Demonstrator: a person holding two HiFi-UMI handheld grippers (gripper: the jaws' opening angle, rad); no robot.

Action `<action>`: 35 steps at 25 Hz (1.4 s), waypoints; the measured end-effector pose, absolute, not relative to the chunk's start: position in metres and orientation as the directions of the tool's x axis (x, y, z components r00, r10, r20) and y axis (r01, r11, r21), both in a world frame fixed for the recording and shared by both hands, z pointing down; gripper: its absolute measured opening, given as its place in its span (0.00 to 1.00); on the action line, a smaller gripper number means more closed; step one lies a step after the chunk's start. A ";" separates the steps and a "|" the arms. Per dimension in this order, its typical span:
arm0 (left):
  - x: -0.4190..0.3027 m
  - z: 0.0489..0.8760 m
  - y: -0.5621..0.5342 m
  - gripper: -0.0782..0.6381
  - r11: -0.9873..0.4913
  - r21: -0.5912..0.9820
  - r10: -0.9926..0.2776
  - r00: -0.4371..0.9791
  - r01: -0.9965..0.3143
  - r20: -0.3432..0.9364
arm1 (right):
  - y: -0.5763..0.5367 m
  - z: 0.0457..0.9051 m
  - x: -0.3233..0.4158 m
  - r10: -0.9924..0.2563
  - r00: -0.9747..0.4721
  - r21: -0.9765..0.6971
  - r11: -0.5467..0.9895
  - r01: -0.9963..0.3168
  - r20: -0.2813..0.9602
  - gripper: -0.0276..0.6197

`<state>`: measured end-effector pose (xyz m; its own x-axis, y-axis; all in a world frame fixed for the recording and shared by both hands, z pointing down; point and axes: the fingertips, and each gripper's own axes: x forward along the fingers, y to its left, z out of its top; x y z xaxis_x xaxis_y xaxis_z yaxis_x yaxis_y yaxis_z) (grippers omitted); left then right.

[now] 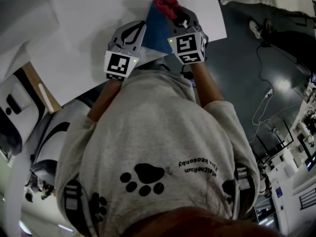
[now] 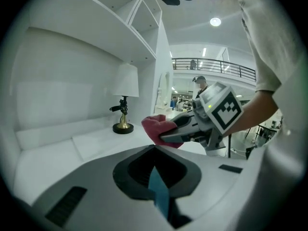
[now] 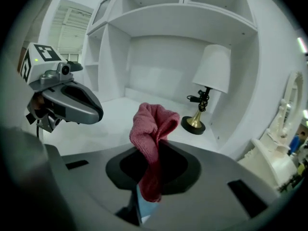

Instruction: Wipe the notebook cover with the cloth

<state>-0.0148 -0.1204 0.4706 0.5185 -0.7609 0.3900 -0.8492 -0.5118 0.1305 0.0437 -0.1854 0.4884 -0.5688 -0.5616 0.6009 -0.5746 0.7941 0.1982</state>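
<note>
1. Head view: Above the white table (image 1: 84, 19), the blue notebook (image 1: 154, 31) sat between the two tools and looked to be lifted off the surface. The left gripper (image 1: 132, 33) was at its left edge. The right gripper (image 1: 180, 19) was at its upper right, where the red cloth (image 1: 165, 4) was bunched against the top corner.

2. Left gripper view: The left gripper (image 2: 156, 177) was clenched on the notebook (image 2: 158, 196), which showed edge-on as a thin blue strip between the jaws. Just beyond it, the right gripper (image 2: 192, 129) carried the cloth (image 2: 156, 128). A lamp (image 2: 124, 100) stood well behind on the table. The notebook looked light and thin, with a smooth cover that would probably flex. Pinched by one edge, it would likely bend or swing under pressure, so a deep hold near the stiffer bound side would suit it best.

3. Right gripper view: The right gripper (image 3: 153, 172) was clamped on the cloth (image 3: 153, 129), which rose from the jaws in a limp fold. A pale blue sliver below it was probably the notebook (image 3: 143, 207), though contact could not be told. The left gripper (image 3: 67, 100) hung at the left. The cloth looked soft, light and grippy, and was best pinched in a bunch so that a pad stuck out for wiping.
</note>
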 end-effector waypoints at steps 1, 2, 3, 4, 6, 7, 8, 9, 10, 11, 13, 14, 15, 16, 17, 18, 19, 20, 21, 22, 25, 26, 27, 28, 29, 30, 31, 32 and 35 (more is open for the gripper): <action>-0.015 0.475 -0.120 0.13 -0.512 0.132 -0.755 0.518 -0.849 0.401 | -0.186 0.494 0.042 -0.541 -0.568 0.195 0.808 -0.556 0.621 0.14; -0.015 0.479 -0.119 0.13 -0.513 0.133 -0.750 0.518 -0.848 0.412 | -0.186 0.500 0.041 -0.519 -0.566 0.193 0.822 -0.536 0.641 0.14; -0.015 0.483 -0.118 0.13 -0.513 0.134 -0.744 0.517 -0.848 0.423 | -0.185 0.505 0.039 -0.498 -0.562 0.193 0.836 -0.514 0.660 0.14; -0.015 0.488 -0.116 0.13 -0.514 0.137 -0.738 0.518 -0.847 0.433 | -0.184 0.511 0.037 -0.477 -0.557 0.195 0.850 -0.490 0.680 0.14; -0.016 0.498 -0.113 0.13 -0.514 0.148 -0.723 0.520 -0.845 0.455 | -0.182 0.523 0.032 -0.432 -0.538 0.194 0.876 -0.442 0.723 0.14; -0.016 0.503 -0.112 0.13 -0.512 0.155 -0.716 0.519 -0.845 0.466 | -0.181 0.529 0.030 -0.408 -0.527 0.187 0.887 -0.422 0.746 0.14; -0.017 0.507 -0.110 0.13 -0.508 0.164 -0.709 0.519 -0.846 0.477 | -0.181 0.534 0.029 -0.382 -0.517 0.174 0.898 -0.405 0.767 0.14; -0.017 0.511 -0.109 0.13 -0.504 0.172 -0.704 0.518 -0.847 0.487 | -0.180 0.539 0.028 -0.354 -0.506 0.154 0.906 -0.395 0.786 0.14; -0.017 0.514 -0.107 0.13 -0.500 0.180 -0.698 0.517 -0.847 0.495 | -0.179 0.544 0.028 -0.326 -0.496 0.130 0.912 -0.388 0.805 0.14; -0.017 0.518 -0.106 0.13 -0.497 0.186 -0.692 0.517 -0.848 0.504 | -0.178 0.549 0.027 -0.302 -0.486 0.109 0.916 -0.385 0.820 0.14; -0.019 0.525 -0.102 0.13 -0.496 0.195 -0.677 0.517 -0.846 0.523 | -0.177 0.556 0.025 -0.265 -0.462 0.083 0.922 -0.377 0.846 0.14; -0.020 0.529 -0.100 0.13 -0.496 0.200 -0.668 0.518 -0.845 0.533 | -0.177 0.559 0.023 -0.252 -0.450 0.077 0.926 -0.371 0.857 0.14; -0.022 0.534 -0.098 0.13 -0.496 0.205 -0.657 0.519 -0.844 0.546 | -0.177 0.562 0.021 -0.237 -0.438 0.070 0.929 -0.363 0.867 0.14; -0.024 0.539 -0.096 0.13 -0.497 0.210 -0.643 0.519 -0.842 0.563 | -0.177 0.564 0.019 -0.221 -0.425 0.063 0.933 -0.355 0.878 0.14; -0.024 0.544 -0.095 0.13 -0.497 0.215 -0.627 0.520 -0.840 0.580 | -0.178 0.567 0.017 -0.204 -0.411 0.055 0.937 -0.346 0.889 0.14; -0.024 0.548 -0.093 0.13 -0.498 0.223 -0.612 0.522 -0.838 0.595 | -0.178 0.570 0.016 -0.187 -0.394 0.048 0.941 -0.335 0.900 0.14; -0.023 0.551 -0.091 0.13 -0.499 0.231 -0.599 0.525 -0.835 0.605 | -0.178 0.573 0.016 -0.169 -0.376 0.042 0.945 -0.324 0.911 0.14; -0.021 0.554 -0.089 0.13 -0.501 0.239 -0.587 0.529 -0.832 0.613 | -0.178 0.575 0.016 -0.151 -0.358 0.035 0.949 -0.312 0.921 0.14; -0.020 0.557 -0.088 0.13 -0.502 0.244 -0.575 0.531 -0.830 0.622 | -0.177 0.577 0.016 -0.136 -0.343 0.027 0.953 -0.302 0.930 0.14; -0.019 0.561 -0.086 0.13 -0.503 0.248 -0.564 0.532 -0.828 0.632 | -0.178 0.579 0.015 -0.122 -0.330 0.020 0.955 -0.295 0.936 0.14; -0.019 0.571 -0.080 0.13 -0.504 0.263 -0.527 0.534 -0.823 0.661 | -0.178 0.582 0.013 -0.089 -0.300 0.000 0.959 -0.284 0.950 0.14; -0.017 0.574 -0.078 0.13 -0.504 0.269 -0.517 0.536 -0.821 0.667 | -0.178 0.582 0.014 -0.077 -0.292 -0.009 0.959 -0.282 0.953 0.14; -0.015 0.576 -0.076 0.13 -0.506 0.274 -0.507 0.539 -0.818 0.672 | -0.178 0.582 0.016 -0.065 -0.283 -0.018 0.960 -0.281 0.957 0.14; -0.013 0.578 -0.074 0.13 -0.507 0.279 -0.498 0.542 -0.816 0.677 | -0.178 0.582 0.018 -0.054 -0.273 -0.025 0.960 -0.279 0.960 0.14; -0.012 0.580 -0.073 0.13 -0.508 0.284 -0.490 0.544 -0.813 0.681 | -0.177 0.583 0.021 -0.045 -0.263 -0.032 0.960 -0.279 0.964 0.14; -0.012 0.582 -0.071 0.13 -0.510 0.289 -0.481 0.547 -0.810 0.685 | -0.177 0.583 0.023 -0.037 -0.254 -0.037 0.959 -0.280 0.967 0.14; -0.012 0.584 -0.070 0.13 -0.512 0.293 -0.474 0.550 -0.808 0.688 | -0.177 0.583 0.025 -0.031 -0.245 -0.041 0.958 -0.284 0.969 0.14; -0.012 0.586 -0.068 0.13 -0.513 0.296 -0.467 0.552 -0.806 0.691 | -0.177 0.583 0.028 -0.026 -0.238 -0.045 0.956 -0.289 0.971 0.14; -0.012 0.590 -0.065 0.13 -0.521 0.300 -0.451 0.556 -0.799 0.698 | -0.178 0.584 0.041 -0.024 -0.216 -0.047 0.948 -0.315 0.976 0.14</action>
<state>-0.0120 -0.0651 0.5903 0.5561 -0.4514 0.6978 -0.7991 -0.5211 0.2997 0.0408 -0.1777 0.5840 -0.2161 -0.0239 0.9761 -0.3151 0.9479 -0.0466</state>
